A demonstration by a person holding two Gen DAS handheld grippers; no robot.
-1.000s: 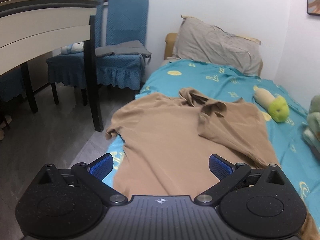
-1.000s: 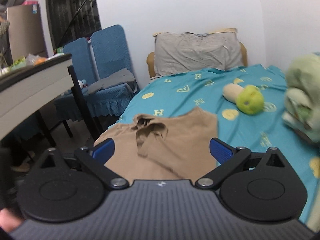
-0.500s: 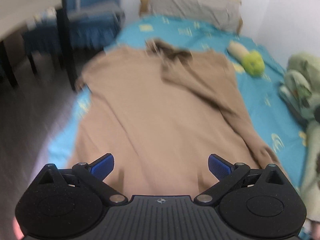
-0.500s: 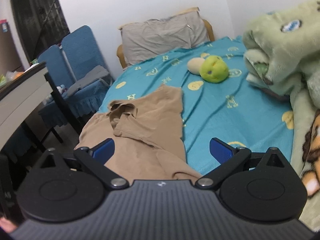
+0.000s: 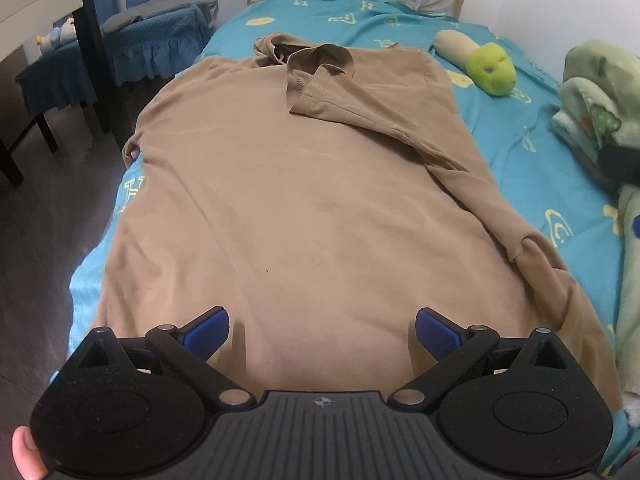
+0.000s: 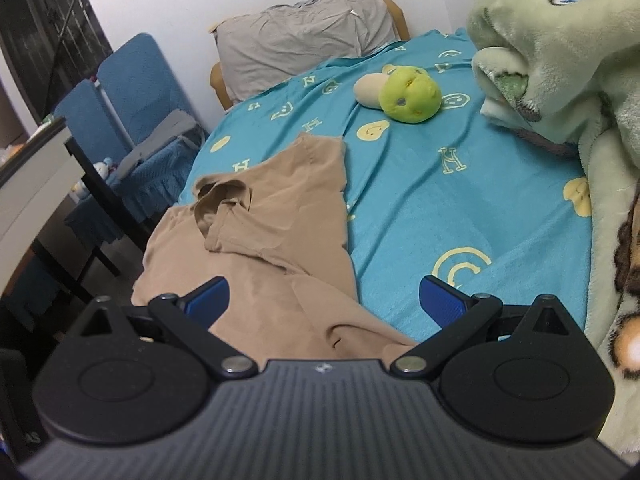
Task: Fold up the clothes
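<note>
A tan short-sleeved shirt [image 5: 304, 184] lies spread on the bed, collar at the far end, its right sleeve folded across the chest. My left gripper [image 5: 322, 328] is open and empty, hovering above the shirt's near hem. In the right wrist view the shirt [image 6: 272, 248] lies to the left and below. My right gripper [image 6: 324, 298] is open and empty above the shirt's right edge.
The bed has a teal sheet [image 6: 440, 184] with yellow prints. A green and beige plush toy [image 5: 486, 66] and a grey pillow [image 6: 304, 40] lie at the far end. A green fleece blanket [image 6: 560, 52] is piled on the right. Blue chairs [image 5: 156, 40] and a table [image 6: 32, 176] stand left.
Both grippers have moved forward and tilted down over the bed. The left now looks down on the shirt's body; the right has shifted right toward the blanket. Both stay open.
</note>
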